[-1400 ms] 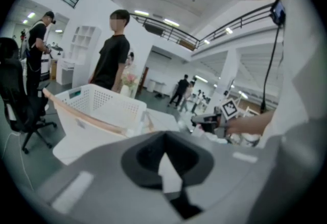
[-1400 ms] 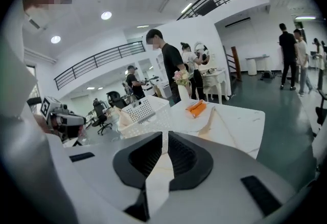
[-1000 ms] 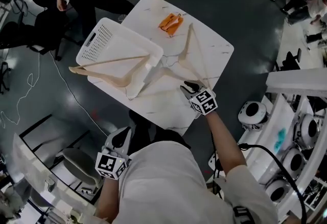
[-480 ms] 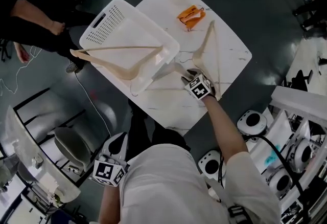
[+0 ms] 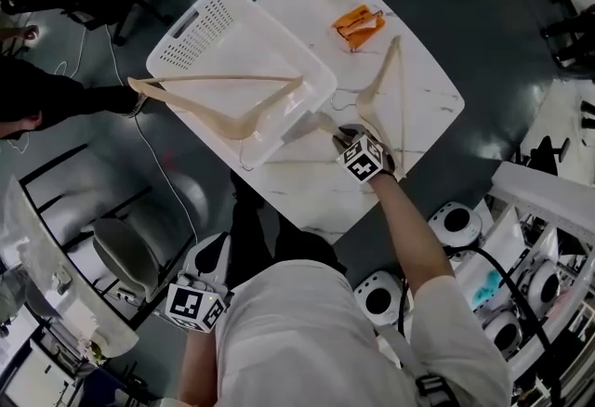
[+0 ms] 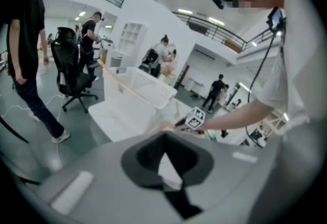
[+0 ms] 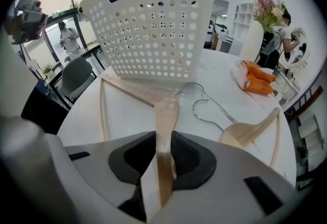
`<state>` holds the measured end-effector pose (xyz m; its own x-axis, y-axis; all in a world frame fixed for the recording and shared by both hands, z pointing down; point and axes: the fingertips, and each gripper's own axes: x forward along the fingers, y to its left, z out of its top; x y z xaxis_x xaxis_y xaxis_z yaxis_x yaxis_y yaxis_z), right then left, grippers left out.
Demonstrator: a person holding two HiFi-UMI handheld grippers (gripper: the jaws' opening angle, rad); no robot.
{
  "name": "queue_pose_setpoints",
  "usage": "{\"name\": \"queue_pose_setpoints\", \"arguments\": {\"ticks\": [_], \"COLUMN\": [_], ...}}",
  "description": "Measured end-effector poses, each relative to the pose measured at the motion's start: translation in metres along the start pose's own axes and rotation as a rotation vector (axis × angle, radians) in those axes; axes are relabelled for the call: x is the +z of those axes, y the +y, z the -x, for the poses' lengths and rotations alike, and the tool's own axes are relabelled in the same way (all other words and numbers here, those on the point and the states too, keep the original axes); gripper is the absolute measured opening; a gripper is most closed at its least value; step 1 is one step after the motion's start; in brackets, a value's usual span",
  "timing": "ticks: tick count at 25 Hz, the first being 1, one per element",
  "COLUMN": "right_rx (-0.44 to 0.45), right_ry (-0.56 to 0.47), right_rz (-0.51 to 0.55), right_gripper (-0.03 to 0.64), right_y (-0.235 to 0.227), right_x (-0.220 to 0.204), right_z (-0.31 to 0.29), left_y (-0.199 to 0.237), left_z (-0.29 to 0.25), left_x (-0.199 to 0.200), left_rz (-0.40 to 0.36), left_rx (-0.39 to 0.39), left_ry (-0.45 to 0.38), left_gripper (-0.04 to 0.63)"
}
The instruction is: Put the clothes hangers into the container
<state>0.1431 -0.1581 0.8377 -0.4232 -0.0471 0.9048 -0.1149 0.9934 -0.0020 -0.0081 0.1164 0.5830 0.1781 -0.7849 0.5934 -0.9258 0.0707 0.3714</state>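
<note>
Right claw [image 5: 342, 132] has just been closing and now grips hanger [image 7: 164, 115] by 1 arm on table [image 5: 316, 196]. Hanger's long axis points at basket [image 5: 191, 29], just beyond. Left claw [image 5: 212, 253] closed, empty, well away.

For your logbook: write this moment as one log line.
right gripper: jaws just closed on hanger | left gripper: shut, empty
</note>
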Motion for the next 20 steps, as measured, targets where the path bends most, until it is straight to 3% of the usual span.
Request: {"name": "queue_pose_setpoints", "arguments": {"ticks": [4, 11, 20], "right_rx": [-0.043, -0.079, -0.157], "right_ry": [-0.049, -0.027, -0.087], "right_rz": [0.003, 0.036, 0.042], "right_gripper": [0.089, 0.089, 0.089], "right_y": [0.001, 0.009, 0.026], "right_x": [0.011, 0.015, 0.013], "right_z": [0.015, 0.038, 0.09], "left_y": [0.002, 0.001, -0.003], "left_z": [0.002, 0.003, 0.01], "left_x": [0.002, 0.002, 0.004], "left_rz": [-0.007, -0.011, -0.029], "left_rx": [-0.005, -0.024, -0.047], "left_ry": [-0.001, -0.008, -0.034], "left_gripper": [0.002, 0.002, 0.002]}}
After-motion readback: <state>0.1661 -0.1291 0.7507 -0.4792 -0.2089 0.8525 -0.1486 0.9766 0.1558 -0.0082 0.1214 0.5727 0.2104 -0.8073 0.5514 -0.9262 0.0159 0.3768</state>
